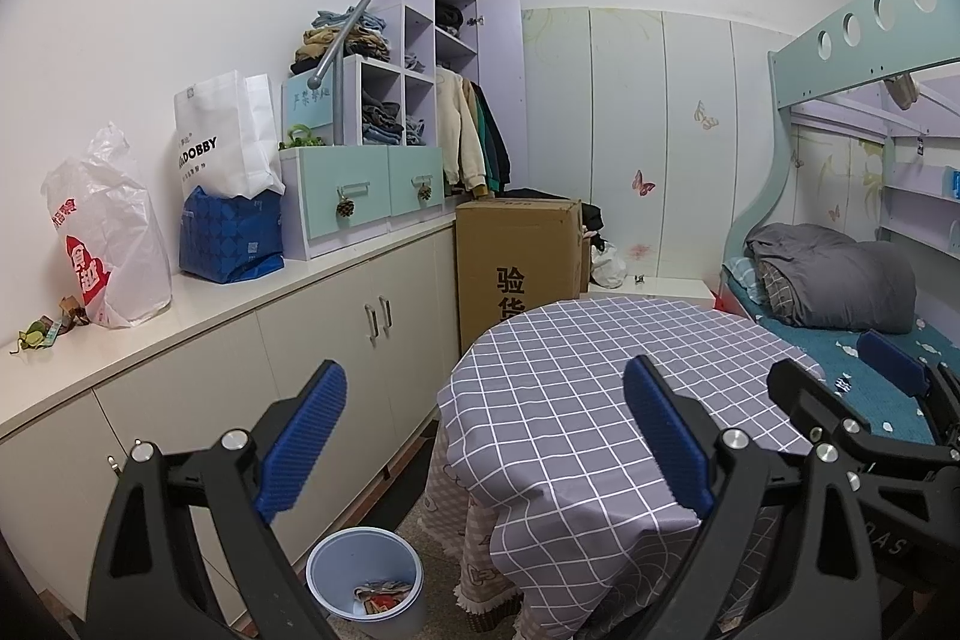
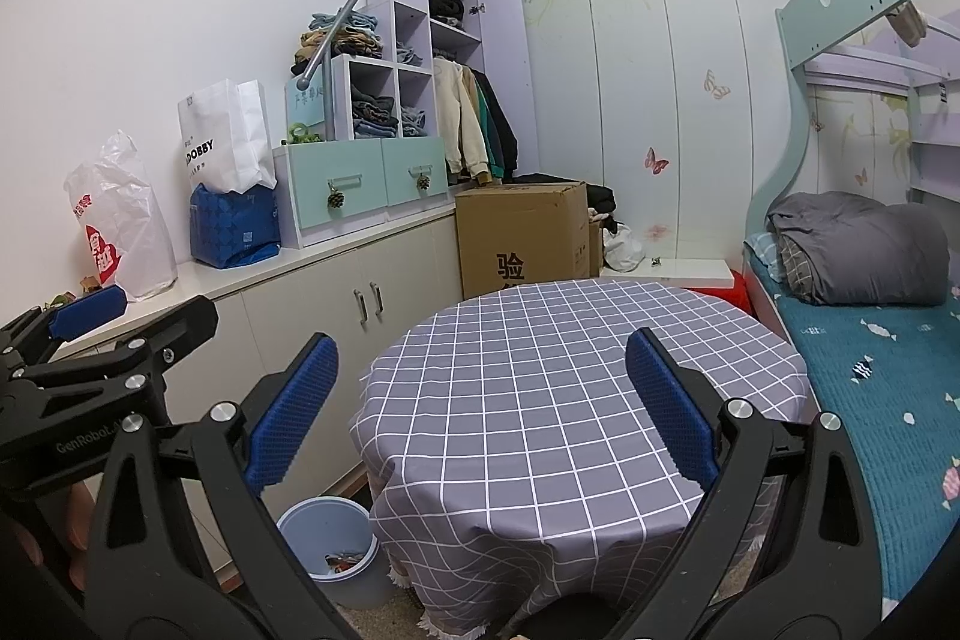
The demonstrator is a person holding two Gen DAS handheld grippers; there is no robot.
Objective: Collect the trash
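We hold both grippers up over the round table (image 1: 600, 400) with the checked cloth, nothing on it. Left gripper (image 1: 480, 430) has its blue pads spread wide and empty; right gripper (image 2: 480, 406) the same, wide apart and holding nothing. The trash left to collect looks to be the small scraps (image 1: 45, 331) on the counter (image 1: 240, 298), far left end, just beside the white plastic bag (image 1: 108, 244) (green and brownish bits, wrappers or leaves, too small to tell which). The bin (image 1: 363, 574) stands on the floor between the cabinet and the table, some wrappers already inside. We judge the scraps very light, thin and crinkly, not fragile, likely to slide on the smooth counter top. Best taken by pinching the bunched middle of a piece from above, pads closing fully, since a flat edge would slip out. The left gripper is the nearer one, we think.
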